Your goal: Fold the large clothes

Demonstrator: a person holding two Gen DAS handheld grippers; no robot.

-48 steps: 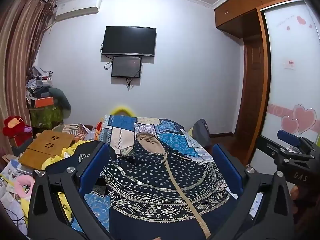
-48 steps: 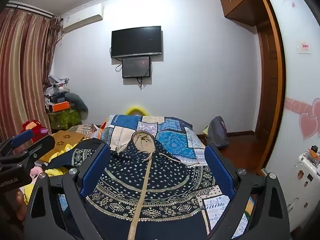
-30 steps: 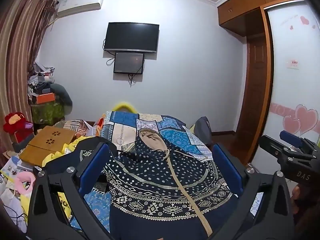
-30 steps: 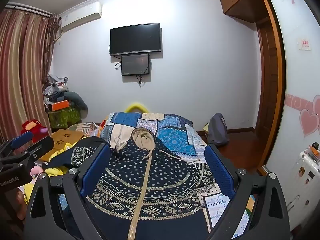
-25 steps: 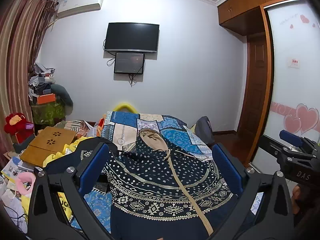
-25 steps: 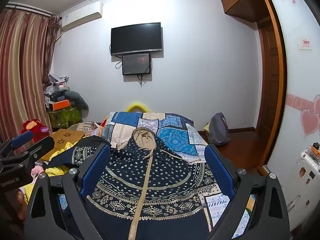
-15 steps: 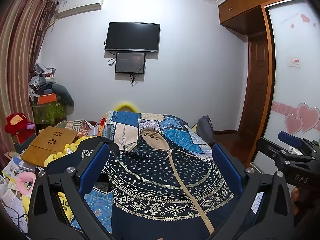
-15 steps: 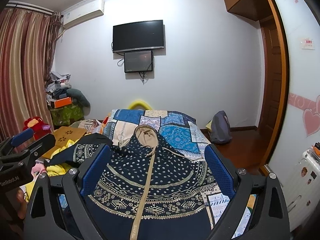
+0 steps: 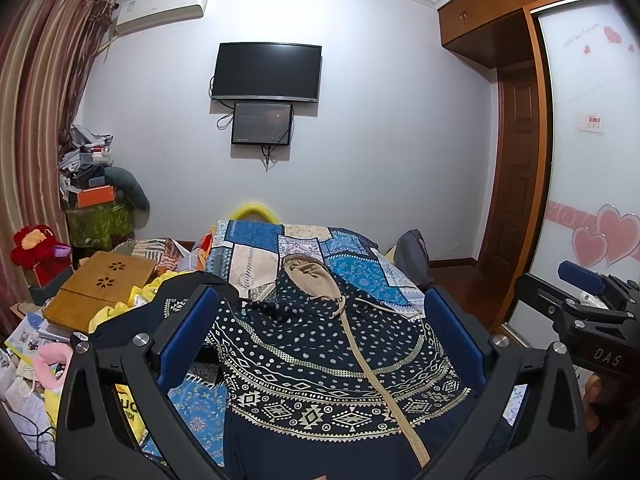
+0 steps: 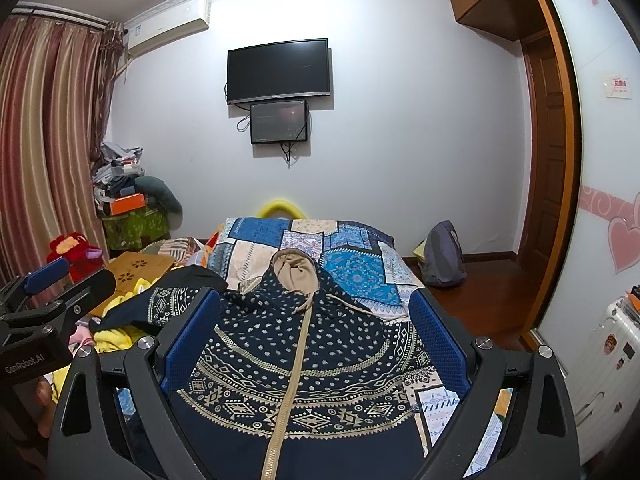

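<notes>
Plainly, in the left wrist view the left gripper (image 9: 320,332) hung above the bed (image 9: 256,256) with its two blue-padded fingers (image 9: 188,332) spread wide and nothing between them. Under the gap lay the hooded garment (image 9: 320,360), navy with cream dots and bands of diamond pattern, spread flat on the near part of the patchwork bedcover. Its tan-lined hood (image 9: 308,276) pointed to the far end, and a tan zipper strip (image 9: 380,392) ran down toward the near right. One sleeve (image 9: 132,320) trailed off to the left over yellow cloth (image 9: 108,312). At the right edge the right gripper (image 9: 576,304) showed from the side, well apart from the garment; from there I could not tell how its jaws stood. A wooden lap table (image 9: 100,284) sat to the left, and a television (image 9: 266,72) hung on the far wall.

Seen from the right wrist view, the right gripper (image 10: 316,336) also had its fingers (image 10: 436,344) spread wide, empty, over the same garment (image 10: 296,364). The hood (image 10: 296,272) lay at the far end, and the zipper strip (image 10: 288,392) ran nearly straight down the middle. The left sleeve (image 10: 160,304) reached out to the left. At the left edge the left gripper (image 10: 48,292) appeared side-on, near that sleeve but not touching it.
</notes>
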